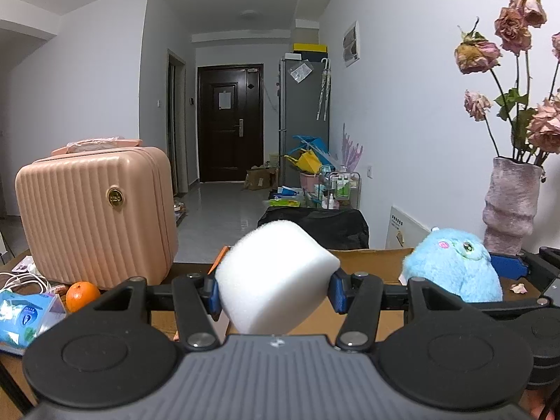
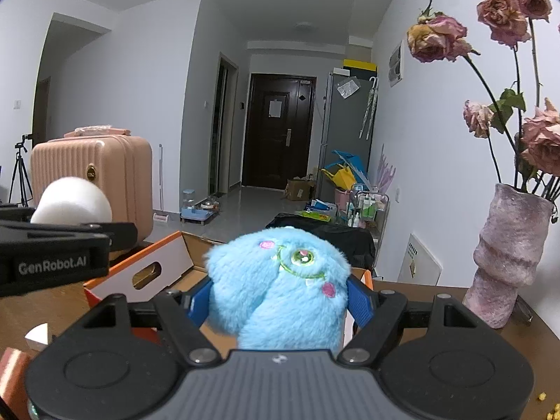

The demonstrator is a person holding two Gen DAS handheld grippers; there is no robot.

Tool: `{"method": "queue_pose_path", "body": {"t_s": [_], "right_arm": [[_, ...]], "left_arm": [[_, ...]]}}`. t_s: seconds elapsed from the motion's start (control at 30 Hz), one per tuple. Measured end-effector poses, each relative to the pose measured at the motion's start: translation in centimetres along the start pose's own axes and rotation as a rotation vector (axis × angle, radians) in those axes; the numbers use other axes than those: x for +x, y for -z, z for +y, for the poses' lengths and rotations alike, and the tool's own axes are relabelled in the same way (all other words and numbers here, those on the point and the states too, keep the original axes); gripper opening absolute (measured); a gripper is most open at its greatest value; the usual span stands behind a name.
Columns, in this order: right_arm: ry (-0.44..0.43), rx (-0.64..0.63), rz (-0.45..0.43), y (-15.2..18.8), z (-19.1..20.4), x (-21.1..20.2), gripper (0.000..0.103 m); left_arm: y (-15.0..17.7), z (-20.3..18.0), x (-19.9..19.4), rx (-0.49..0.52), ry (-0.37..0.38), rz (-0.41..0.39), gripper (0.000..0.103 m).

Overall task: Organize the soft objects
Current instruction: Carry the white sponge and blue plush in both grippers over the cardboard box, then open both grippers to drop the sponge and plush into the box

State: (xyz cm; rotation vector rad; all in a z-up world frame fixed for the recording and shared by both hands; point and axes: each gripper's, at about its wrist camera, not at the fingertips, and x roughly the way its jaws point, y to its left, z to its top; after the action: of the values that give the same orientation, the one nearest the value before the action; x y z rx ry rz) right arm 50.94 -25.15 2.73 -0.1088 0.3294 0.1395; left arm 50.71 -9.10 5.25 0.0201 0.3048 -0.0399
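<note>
Much of the open cardboard box [image 2: 168,269] is hidden behind both tools, so its inside cannot be made out, and the wooden worktop [image 2: 420,297] shows only in strips. The left gripper [image 1: 274,288] has its blue-padded fingers [image 1: 336,288] clamped on a white foam block [image 1: 276,276], rounded, fine-pored and slightly squashed at the sides, held above the box's near edge. At 3 o'clock of it, the right gripper [image 2: 280,297] has its fingers [image 2: 360,302] pressed into a fluffy blue plush toy [image 2: 280,287] with one embroidered green eye and pink spots; the toy's lower body is cut off by the tool. A ribbed pink suitcase [image 1: 94,210] stands at 9 o'clock, an orange [image 1: 82,295] just before it, and a rough, lumpy pink vase [image 2: 511,255] of dried roses at 3 o'clock.
</note>
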Motion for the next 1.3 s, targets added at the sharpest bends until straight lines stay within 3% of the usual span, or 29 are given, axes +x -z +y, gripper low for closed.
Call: {"method": "queue_pose_path", "body": {"t_s": [0.37,0.7,1.1,1.13,1.2,1.23,1.27,1.3], "right_arm": [[0.004,-0.007,0.059,-0.7,-0.7,3.7,0.076],[-0.013,0.028,0.13,0.1,-2.0,7.3,0.076],[-0.008,0.032,0.152,1.2,-1.9,9.2,0.077],[-0.007,0.033,0.152,0.9,-1.8,9.4,0.078],[0.0,0.036,0.15,0.7,-1.8,9.6,0.084],[0.002,0.039,0.146,0.6,-1.9,9.6,0.09],[0.004,0.047,0.142,0.5,-1.9,9.7,0.092],[0.006,0.053,0.137,0.5,-2.0,9.6,0.097]], "left_arm": [[-1.1,0.0,4.3,0.009,-0.04,0.034,0.055],[-0.6,0.9,8.6,-0.017,-0.075,0.147,0.055],[0.3,1.4,10.4,-0.021,-0.085,0.192,0.056],[0.3,1.4,10.5,-0.022,-0.082,0.195,0.058],[0.4,1.4,10.6,-0.026,-0.082,0.206,0.073],[0.4,1.4,10.6,-0.029,-0.086,0.202,0.086],[0.4,1.4,10.5,-0.031,-0.094,0.197,0.093],[0.4,1.4,10.4,-0.029,-0.104,0.189,0.094]]}}
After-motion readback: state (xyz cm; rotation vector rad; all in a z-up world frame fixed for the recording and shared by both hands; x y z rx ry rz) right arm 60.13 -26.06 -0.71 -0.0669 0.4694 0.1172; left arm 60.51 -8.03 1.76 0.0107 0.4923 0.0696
